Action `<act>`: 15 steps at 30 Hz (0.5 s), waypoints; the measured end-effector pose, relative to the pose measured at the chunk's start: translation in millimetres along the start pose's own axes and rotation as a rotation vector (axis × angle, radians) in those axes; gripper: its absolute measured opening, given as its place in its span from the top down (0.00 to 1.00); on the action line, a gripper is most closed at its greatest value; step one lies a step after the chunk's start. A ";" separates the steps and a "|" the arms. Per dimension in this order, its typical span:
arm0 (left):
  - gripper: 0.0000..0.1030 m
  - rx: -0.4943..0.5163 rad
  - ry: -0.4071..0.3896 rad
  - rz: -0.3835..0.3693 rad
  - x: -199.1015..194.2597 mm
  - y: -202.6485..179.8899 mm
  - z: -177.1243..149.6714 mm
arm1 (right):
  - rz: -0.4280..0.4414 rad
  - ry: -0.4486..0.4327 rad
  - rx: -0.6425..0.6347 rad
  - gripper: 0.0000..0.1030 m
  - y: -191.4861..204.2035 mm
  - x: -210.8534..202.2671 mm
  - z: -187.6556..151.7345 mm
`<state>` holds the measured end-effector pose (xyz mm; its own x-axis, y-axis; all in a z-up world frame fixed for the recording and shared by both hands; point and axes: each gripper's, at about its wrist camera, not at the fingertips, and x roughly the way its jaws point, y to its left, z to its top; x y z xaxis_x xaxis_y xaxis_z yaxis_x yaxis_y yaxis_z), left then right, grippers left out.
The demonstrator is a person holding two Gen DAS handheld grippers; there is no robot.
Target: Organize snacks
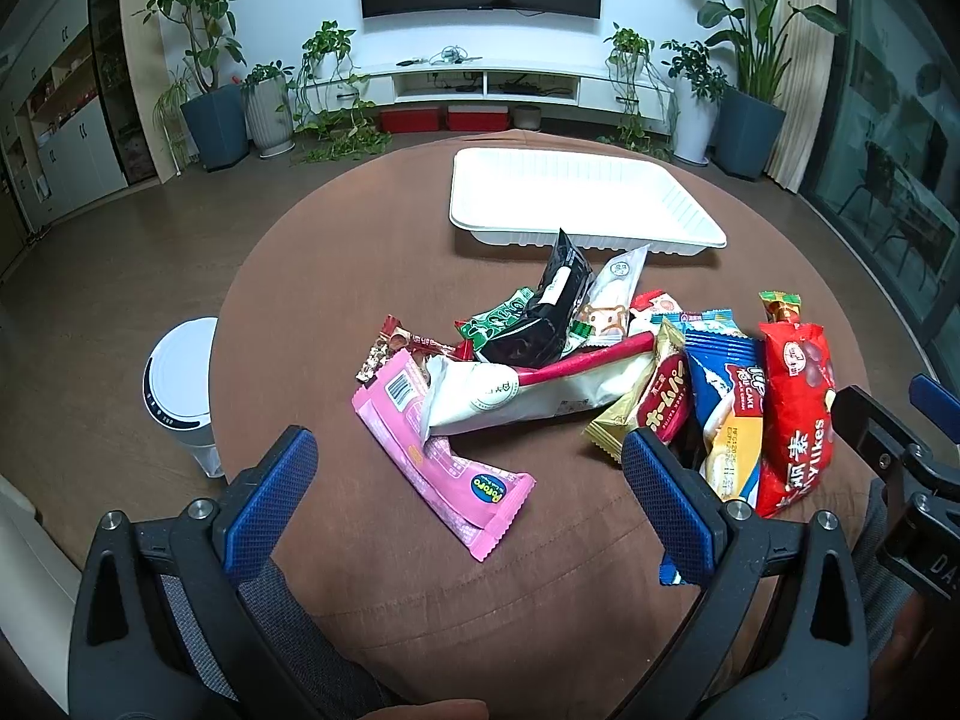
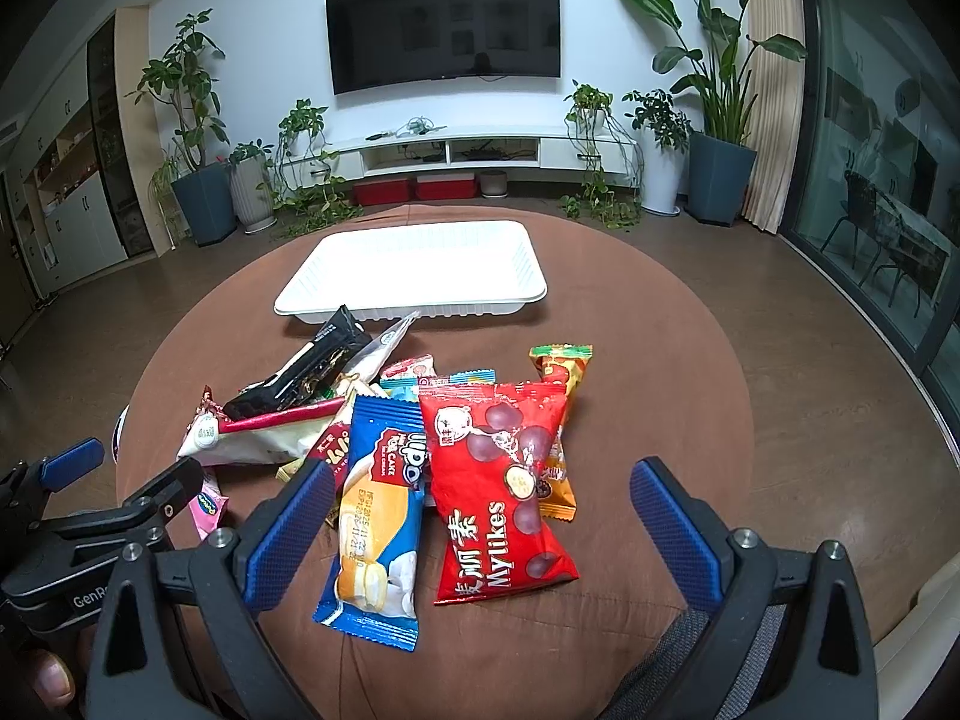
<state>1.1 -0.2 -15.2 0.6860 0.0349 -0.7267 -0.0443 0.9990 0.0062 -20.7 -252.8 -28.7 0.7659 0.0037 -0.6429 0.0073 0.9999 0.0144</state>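
A pile of snack packets lies on a round brown table point(image 1: 336, 276). It includes a pink packet point(image 1: 441, 468), a white packet with a red strip point(image 1: 540, 390), a black packet point(image 1: 549, 312), a blue cake packet point(image 2: 384, 516) and a red Mylikes bag point(image 2: 501, 492). An empty white tray point(image 1: 576, 198) sits behind the pile; it also shows in the right wrist view point(image 2: 420, 267). My left gripper point(image 1: 468, 468) is open above the pink packet. My right gripper point(image 2: 480, 513) is open over the blue and red packets.
A white cylindrical bin point(image 1: 183, 390) stands on the floor left of the table. Beyond the table are potted plants point(image 2: 201, 186), a white TV bench point(image 2: 474, 150) and a wall TV point(image 2: 444, 27). Glass doors point(image 2: 888, 168) are on the right.
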 end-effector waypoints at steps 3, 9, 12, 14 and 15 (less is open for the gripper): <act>0.00 0.000 0.002 0.001 0.0 0.6 -1.1 | 0.000 0.001 0.000 0.02 -0.4 -0.3 0.7; 0.00 0.002 0.005 0.002 1.3 0.3 -2.4 | 0.000 0.003 0.001 0.02 -1.1 -0.3 1.2; 0.00 0.003 0.008 0.002 3.1 -0.8 -2.3 | 0.000 0.002 0.001 0.02 -1.5 2.9 -6.4; 0.00 0.004 0.009 0.001 3.3 -0.5 -2.9 | -0.001 0.003 0.001 0.02 -1.7 3.4 -8.0; 0.00 0.004 0.010 0.001 3.8 -0.6 -3.0 | 0.000 0.004 0.001 0.02 -1.8 2.5 -5.5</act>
<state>1.6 -0.8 -20.0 0.6787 0.0356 -0.7335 -0.0419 0.9991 0.0097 -22.3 -254.4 -34.5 0.7635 0.0032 -0.6457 0.0083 0.9999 0.0148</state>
